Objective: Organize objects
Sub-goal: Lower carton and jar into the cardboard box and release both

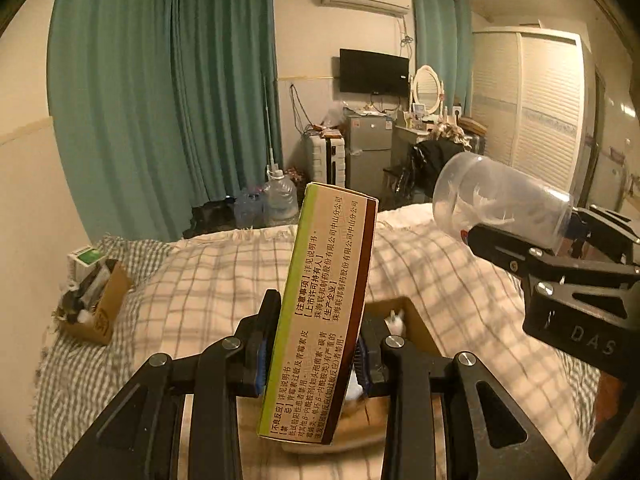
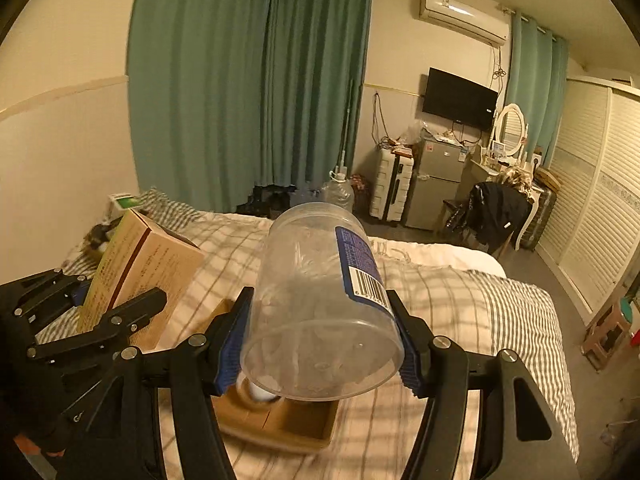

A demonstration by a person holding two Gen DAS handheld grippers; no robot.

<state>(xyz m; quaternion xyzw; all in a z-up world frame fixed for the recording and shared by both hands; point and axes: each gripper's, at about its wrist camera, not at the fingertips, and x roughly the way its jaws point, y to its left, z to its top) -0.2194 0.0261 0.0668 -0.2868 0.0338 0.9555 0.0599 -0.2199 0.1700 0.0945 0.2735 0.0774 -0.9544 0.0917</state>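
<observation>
Above a checked bed (image 2: 460, 300), the left claw (image 1: 310, 360) grips a printed medicine carton (image 1: 324, 300) by its two broad faces, while the right claw (image 2: 320, 344) clamps a clear plastic jar (image 2: 320, 300) across its body. Both items hang in the air over an open cardboard tray (image 2: 288, 424) lying on the bedding at 6 o'clock in the right wrist view. The carton's long axis runs up and away from its camera, its far end leaning toward 1 o'clock. The jar lies along its claw's fingers, its flat end facing the camera and its far end pointing to 12 o'clock. A slip looks the likeliest fault: the jar's smooth, curved wall gives the pads little purchase, and a tilt could roll it out. The two claws also work close together, so a careless swing could knock carton against jar. Farther off, at 9 o'clock in the left wrist view, a second cardboard box (image 1: 102, 308) of small items sits near the bed's edge.
</observation>
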